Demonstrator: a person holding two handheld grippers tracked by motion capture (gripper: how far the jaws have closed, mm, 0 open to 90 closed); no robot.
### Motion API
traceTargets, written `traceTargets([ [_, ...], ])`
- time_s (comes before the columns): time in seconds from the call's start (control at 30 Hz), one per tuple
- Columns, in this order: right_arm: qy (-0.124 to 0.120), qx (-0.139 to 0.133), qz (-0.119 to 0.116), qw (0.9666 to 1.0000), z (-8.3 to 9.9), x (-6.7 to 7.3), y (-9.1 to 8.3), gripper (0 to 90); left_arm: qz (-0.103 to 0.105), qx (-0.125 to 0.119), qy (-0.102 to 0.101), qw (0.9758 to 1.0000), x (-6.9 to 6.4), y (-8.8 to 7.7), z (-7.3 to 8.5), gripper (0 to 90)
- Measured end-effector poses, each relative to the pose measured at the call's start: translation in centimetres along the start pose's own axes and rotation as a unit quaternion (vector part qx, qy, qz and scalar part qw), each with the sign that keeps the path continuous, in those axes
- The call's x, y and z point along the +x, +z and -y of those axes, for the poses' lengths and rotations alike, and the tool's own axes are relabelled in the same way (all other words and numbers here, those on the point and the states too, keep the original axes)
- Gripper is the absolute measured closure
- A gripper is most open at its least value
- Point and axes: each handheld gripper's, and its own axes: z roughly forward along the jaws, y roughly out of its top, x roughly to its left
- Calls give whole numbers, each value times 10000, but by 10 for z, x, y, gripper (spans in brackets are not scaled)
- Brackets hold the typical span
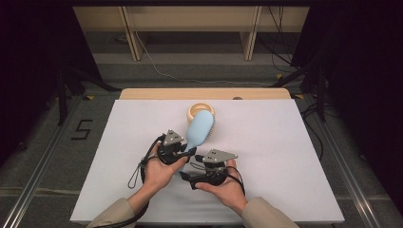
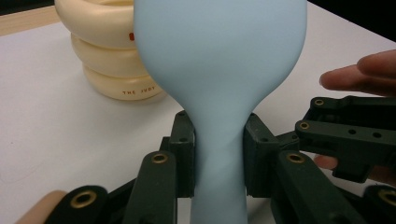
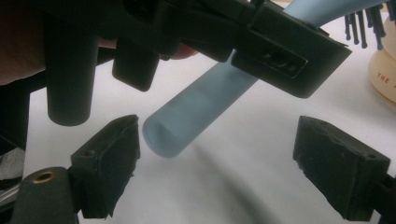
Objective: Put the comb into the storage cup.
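Standing up off the bench (image 1: 285, 142), a pale blue hairbrush (image 1: 199, 127) is held by its handle, the paddle head angled up and away from the person, with its dark bristles on the far side. The left hand-held gripper (image 2: 219, 154) is clamped on the neck of the handle, one black pad pressed to each side of it. The blunt end of the handle pokes out below that grip, and the right hand-held gripper (image 3: 219, 163) sits just beside it with its jaws spread wide; the handle tip lies between the two pads, nearer one of them, and as far as I can make out touches neither. Just behind the brush head stands a cream-coloured stack of rings (image 2: 109, 60) with small printed lettering, near the far edge of the white bench top.
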Motion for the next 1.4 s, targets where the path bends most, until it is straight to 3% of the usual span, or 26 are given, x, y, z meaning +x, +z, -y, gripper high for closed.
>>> traceTargets([
  [1.4, 40, -22, 32, 10000, -4, 1, 11, 160, 83, -44, 14, 10000, -10, 2, 2, 694],
])
